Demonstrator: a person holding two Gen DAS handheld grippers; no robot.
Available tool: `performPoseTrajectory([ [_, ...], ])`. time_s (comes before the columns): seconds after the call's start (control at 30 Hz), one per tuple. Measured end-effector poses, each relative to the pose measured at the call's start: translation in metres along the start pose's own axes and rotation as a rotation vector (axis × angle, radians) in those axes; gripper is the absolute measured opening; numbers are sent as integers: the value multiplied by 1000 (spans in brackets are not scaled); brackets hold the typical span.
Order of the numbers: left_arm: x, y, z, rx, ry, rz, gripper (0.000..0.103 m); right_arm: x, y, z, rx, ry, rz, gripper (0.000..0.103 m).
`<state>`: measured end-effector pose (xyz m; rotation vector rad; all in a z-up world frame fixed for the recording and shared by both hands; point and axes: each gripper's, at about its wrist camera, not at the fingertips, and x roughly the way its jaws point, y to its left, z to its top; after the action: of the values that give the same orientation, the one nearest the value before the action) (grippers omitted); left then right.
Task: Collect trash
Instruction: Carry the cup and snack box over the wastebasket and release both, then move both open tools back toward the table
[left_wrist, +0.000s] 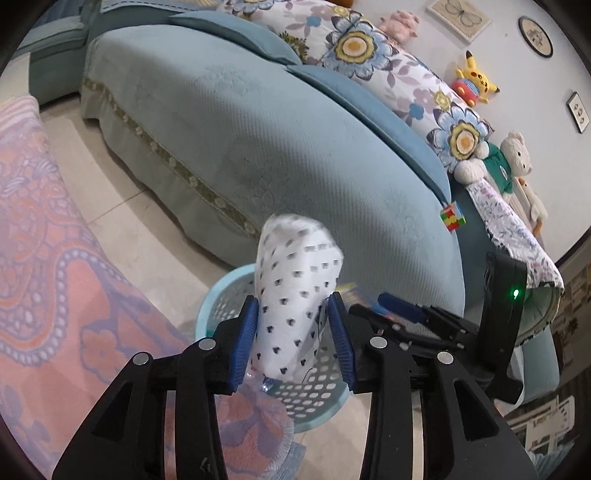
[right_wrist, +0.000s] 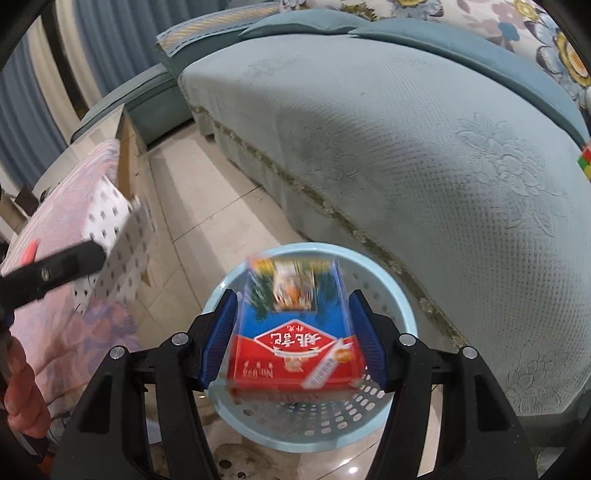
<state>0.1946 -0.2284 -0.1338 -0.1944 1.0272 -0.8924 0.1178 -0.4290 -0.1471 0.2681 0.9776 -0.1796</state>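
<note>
A teal sofa (left_wrist: 258, 147) with floral cushions (left_wrist: 369, 48) stands on pale floor tiles (right_wrist: 207, 206) under a white wall (left_wrist: 517, 74).

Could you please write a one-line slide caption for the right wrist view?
Right gripper holds a red-and-blue box above the light blue basket beside the sofa.

A pale tiled floor (right_wrist: 207, 206) carries a light blue perforated basket (right_wrist: 400, 314), which stands near the front edge of a teal-covered sofa (right_wrist: 406, 155). On the sofa's seat, near its right-hand end beside the back cushions, lies a colourful puzzle cube (left_wrist: 453, 217). Floral cushions (left_wrist: 373, 55) line its back edge.
</note>
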Motion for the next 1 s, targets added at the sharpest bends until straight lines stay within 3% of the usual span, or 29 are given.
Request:
performPoseTrajectory([
  [0.13,-1,0,-3,4,2,6,49,-4,1,4,-2,-9,-1,59],
  [0.4,-28,8,-4,-9,-33,33,54,-24,14,6,-45,-50,27,59],
  [0.47,-38,9,-5,-21,-48,41,61,-29,23,9,-66,-65,53,59],
  [0.57,-61,13,-6,-34,-82,67,65,-42,42,13,-109,-100,96,59],
  [0.83,-163,40,-14,-87,-235,226,73,-71,126,29,-245,-180,258,59],
  [1.0,-237,72,-27,-167,-355,416,74,-74,199,36,-325,-206,364,59],
])
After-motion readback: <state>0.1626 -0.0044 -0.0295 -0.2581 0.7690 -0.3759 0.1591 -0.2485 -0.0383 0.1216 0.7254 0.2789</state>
